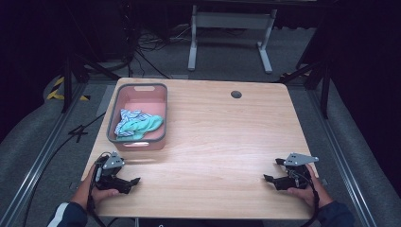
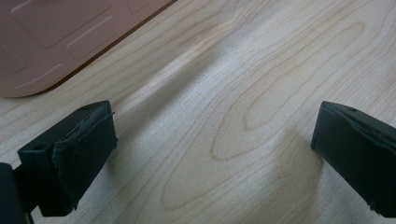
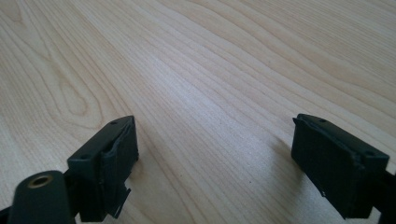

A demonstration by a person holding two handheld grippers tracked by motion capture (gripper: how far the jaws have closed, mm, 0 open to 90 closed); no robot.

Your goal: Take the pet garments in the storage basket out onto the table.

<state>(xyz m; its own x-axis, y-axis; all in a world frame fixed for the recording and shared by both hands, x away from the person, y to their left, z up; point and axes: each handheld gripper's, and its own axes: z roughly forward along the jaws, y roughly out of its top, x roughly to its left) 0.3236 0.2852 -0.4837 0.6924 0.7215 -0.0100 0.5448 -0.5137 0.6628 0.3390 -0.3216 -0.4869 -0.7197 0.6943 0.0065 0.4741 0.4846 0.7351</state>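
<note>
A pink bin with a grey rim stands on the left part of the wooden table. Inside it lie a teal cloth and a striped cloth. My left gripper rests near the table's front left corner, below the bin, held by a hand. In the left gripper view my left gripper is open over bare wood, with the bin's wall at the upper left. My right gripper rests at the front right, and the right gripper view shows my right gripper open over bare wood.
A round cable hole sits near the table's back edge. Beyond the table, a white desk frame and cables lie on the grey floor. Dark stands flank the table at both back corners.
</note>
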